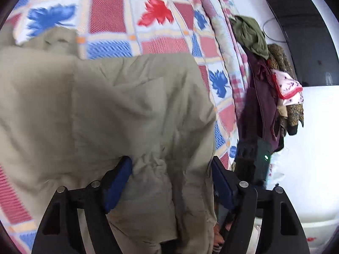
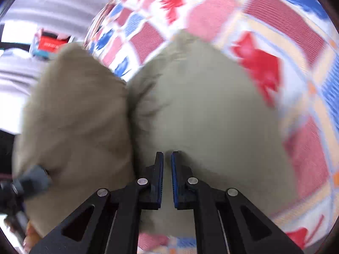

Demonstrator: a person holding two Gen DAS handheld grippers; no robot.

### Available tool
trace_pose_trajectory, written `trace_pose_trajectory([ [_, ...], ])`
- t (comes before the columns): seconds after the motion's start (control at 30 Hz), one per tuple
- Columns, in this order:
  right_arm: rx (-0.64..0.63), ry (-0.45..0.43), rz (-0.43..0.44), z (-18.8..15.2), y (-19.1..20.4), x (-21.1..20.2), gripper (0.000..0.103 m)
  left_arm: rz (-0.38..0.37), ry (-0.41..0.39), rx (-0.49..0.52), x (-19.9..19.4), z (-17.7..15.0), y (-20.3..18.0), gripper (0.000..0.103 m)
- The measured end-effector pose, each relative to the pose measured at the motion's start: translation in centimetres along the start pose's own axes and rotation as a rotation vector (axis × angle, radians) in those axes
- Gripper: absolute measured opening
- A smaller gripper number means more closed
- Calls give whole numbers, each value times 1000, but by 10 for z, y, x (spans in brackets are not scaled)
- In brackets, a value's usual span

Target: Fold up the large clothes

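A large khaki garment [image 1: 95, 105] lies rumpled on a quilt [image 1: 131, 10] patterned with red and blue leaves. My left gripper [image 1: 170, 167] stands open above it. A gathered strip of the cloth runs loosely between its blue pads [image 1: 120, 175], which do not press on it. In the right wrist view the same garment [image 2: 201, 105] shows as two bulging folds with a crease between them. My right gripper [image 2: 167, 154] is shut, and the cloth puckers at its tips as if a thin layer is pinched. The picture there is blurred.
A heap of other clothes [image 1: 264, 74], green, purple and patterned, hangs at the quilt's right edge. Behind it a black flat panel [image 1: 303, 38] is on a white wall. A dark device with a green light [image 1: 260, 156] sits below the heap. A red box [image 2: 50, 42] stands at the far left.
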State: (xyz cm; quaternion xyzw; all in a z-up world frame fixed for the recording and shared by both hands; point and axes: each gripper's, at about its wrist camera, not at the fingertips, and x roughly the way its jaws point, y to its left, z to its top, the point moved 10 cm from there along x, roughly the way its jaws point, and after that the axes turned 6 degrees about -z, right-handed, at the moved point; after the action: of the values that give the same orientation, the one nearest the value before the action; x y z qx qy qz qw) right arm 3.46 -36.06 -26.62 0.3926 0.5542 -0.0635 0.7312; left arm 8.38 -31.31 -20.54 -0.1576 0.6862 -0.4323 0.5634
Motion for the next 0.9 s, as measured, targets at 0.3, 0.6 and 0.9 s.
trace_pose_trajectory([
  [0.3,43,-15,30,-23,-35,-50,25,-38,17,-10,59,17,11,75],
  [0.6,-42,-2,226,-46,17,-74,72,48,15,84,57,18,3,75],
  [0.9,-125,-10,-135,-33,-7,-37,27,286,-317,227,-69,27,24,75],
])
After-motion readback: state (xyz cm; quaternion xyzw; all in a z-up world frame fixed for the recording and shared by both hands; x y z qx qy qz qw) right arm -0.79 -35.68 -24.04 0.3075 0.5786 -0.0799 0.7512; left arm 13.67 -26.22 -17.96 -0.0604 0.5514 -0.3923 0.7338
